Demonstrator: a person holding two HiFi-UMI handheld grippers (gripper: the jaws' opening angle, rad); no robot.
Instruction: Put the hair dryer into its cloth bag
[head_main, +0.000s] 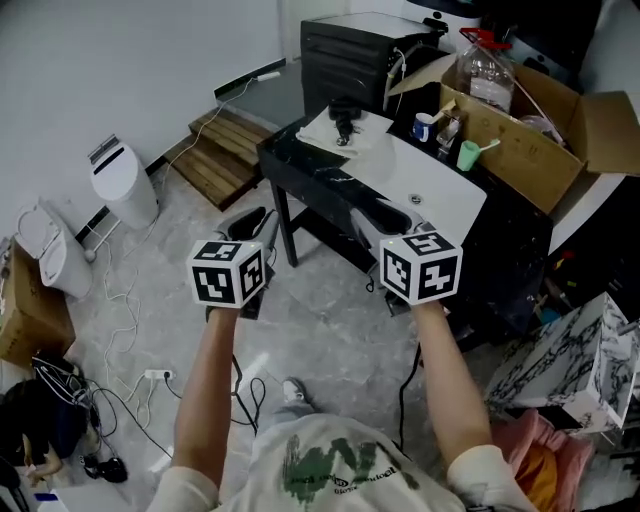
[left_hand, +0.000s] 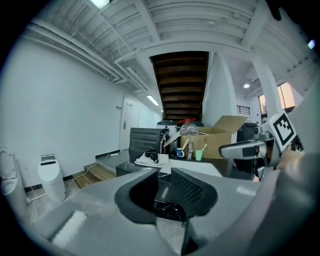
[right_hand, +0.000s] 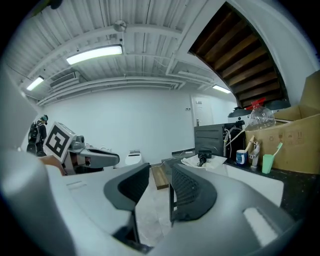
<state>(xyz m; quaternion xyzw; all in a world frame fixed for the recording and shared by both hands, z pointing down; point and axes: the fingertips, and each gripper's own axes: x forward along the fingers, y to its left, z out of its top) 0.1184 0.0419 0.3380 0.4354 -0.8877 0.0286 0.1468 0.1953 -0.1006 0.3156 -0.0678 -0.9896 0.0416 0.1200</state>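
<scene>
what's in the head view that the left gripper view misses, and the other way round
Only the head view: the person's shoe and the power strip on the floor. Only the left gripper view: the dark stair underside and a ceiling light. Both: the black hair dryer lying on its white cloth bag on the table, the cardboard box and the green cup.

Black hair dryer, white cloth bag

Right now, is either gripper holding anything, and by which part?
Nothing is held. The left gripper and the right gripper both stand open and empty; the black hair dryer lies far ahead, untouched.
</scene>
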